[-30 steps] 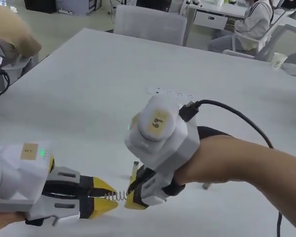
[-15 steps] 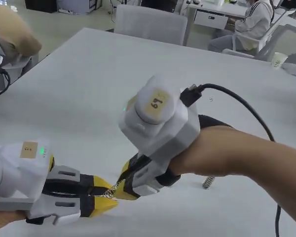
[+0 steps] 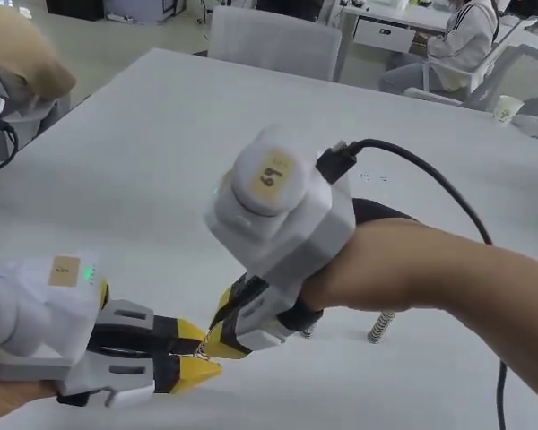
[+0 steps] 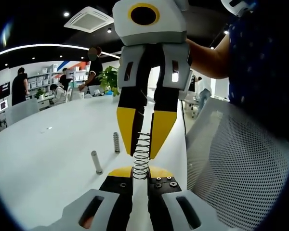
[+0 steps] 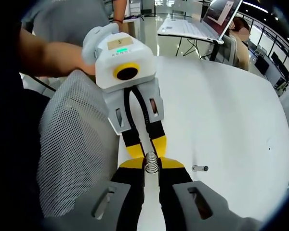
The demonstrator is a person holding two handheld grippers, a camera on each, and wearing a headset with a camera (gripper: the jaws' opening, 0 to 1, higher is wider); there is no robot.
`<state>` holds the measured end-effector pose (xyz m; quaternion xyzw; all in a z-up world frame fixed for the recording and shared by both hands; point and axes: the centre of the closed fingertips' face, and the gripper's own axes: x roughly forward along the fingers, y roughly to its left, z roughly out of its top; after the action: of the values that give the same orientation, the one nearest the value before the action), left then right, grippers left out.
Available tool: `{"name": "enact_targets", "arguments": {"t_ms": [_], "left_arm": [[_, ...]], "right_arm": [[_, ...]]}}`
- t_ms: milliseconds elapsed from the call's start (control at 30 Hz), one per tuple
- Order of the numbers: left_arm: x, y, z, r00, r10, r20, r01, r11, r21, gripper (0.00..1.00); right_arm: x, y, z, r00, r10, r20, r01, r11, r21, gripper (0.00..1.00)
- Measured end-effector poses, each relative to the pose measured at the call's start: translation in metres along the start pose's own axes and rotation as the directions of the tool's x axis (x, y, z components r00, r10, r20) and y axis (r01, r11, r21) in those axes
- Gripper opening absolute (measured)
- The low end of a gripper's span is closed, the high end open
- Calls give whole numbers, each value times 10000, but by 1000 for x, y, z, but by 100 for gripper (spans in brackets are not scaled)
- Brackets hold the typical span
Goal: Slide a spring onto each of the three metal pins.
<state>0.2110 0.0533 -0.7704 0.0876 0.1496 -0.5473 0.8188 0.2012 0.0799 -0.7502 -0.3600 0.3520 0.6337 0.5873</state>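
A small steel spring (image 4: 141, 163) is held between both grippers, low over the white table (image 3: 161, 161). My left gripper (image 4: 140, 174) is shut on one end of it. From the opposite side, my right gripper (image 5: 151, 166) is closed around the other end, and the coil (image 5: 152, 162) shows end-on between its yellow tips. In the head view the left gripper (image 3: 200, 358) and right gripper (image 3: 217, 339) meet tip to tip, hiding most of the spring (image 3: 202, 348). A bare metal pin (image 4: 95, 162) stands upright on the table. Beyond it is a pin wearing a spring (image 4: 116, 142).
A coiled spring (image 3: 378, 326) stands on the table right of the grippers, beside a short pin (image 3: 307, 332). The right gripper's black cable (image 3: 430, 179) arcs over the forearm. A mesh chair back (image 4: 231, 159) is close by. Chairs and people are at the far desks.
My right gripper has moved left and down onto the spring held by the left gripper; the coil that showed stretched between them is now mostly covered by the meeting tips.
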Motion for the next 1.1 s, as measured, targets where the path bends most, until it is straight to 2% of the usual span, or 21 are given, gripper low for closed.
{"name": "enact_targets", "arguments": {"t_ms": [400, 533, 867, 1100], "left_arm": [[3, 0, 1, 10000, 24, 14, -24, 9999, -103, 4], [4, 0, -2, 9999, 3, -130, -5, 9999, -128, 7], [0, 1, -9, 9996, 177, -211, -184, 9992, -343, 23], [-3, 9, -10, 9978, 650, -123, -655, 9968, -457, 44]], "right_arm": [[0, -1, -1, 9999, -29, -151, 27, 10000, -85, 7], [0, -2, -1, 9998, -65, -185, 62, 9999, -121, 7], [-3, -8, -4, 9995, -189, -254, 187, 9998, -73, 7], [-8, -15, -8, 9989, -360, -285, 362, 9993, 52, 8]]}}
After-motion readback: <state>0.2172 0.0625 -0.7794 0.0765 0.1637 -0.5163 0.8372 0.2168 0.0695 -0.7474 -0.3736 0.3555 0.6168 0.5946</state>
